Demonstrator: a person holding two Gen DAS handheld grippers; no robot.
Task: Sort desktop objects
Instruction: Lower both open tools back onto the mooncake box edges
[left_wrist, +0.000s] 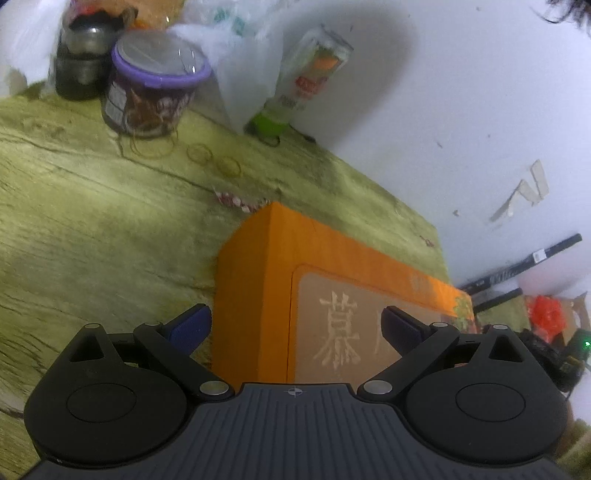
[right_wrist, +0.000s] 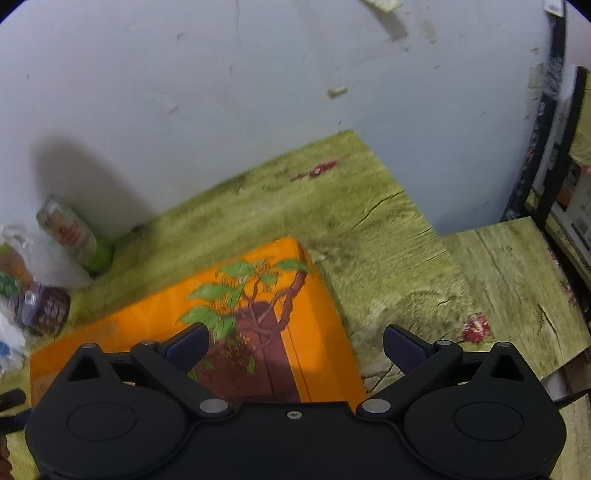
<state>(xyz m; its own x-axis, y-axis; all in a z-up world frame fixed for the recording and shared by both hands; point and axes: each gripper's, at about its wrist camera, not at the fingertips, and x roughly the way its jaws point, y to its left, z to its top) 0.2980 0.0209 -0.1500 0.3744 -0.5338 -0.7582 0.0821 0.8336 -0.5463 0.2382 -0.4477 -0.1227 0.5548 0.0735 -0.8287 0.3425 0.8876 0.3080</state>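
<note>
- Two grippers are being held over one orange box (left_wrist: 258, 280), which is lying flat on the green wood-grain tabletop (left_wrist: 92, 229), close to the white wall (left_wrist: 461, 110).
- Left gripper (left_wrist: 295, 328): jaws are being held spread wide, nothing pinched; one fingertip is seen over the table, just off the box's short end, the other over the lid panel with the printed characters.
- Right gripper (right_wrist: 295, 347): jaws are likewise being held spread, empty, over the opposite end, where the leafy branch print (right_wrist: 251, 295) is showing.
- Contact with the box cannot be confirmed from either wrist view.
- Handling, as judged: a rigid paperboard gift box, stiff but crushable at the lid; the smooth printed faces are likely slippery. Weight cannot be told.
- The box is looking wider than a single jaw span, so it is best taken by both grippers, one at each short end, pads on the side walls below the lid seam.
- Being left alone at the wall: purple-lidded jar (left_wrist: 155, 88), loose rubber bands (left_wrist: 214, 158), green-based bottle (left_wrist: 295, 92), plastic bag (left_wrist: 240, 62).
</note>
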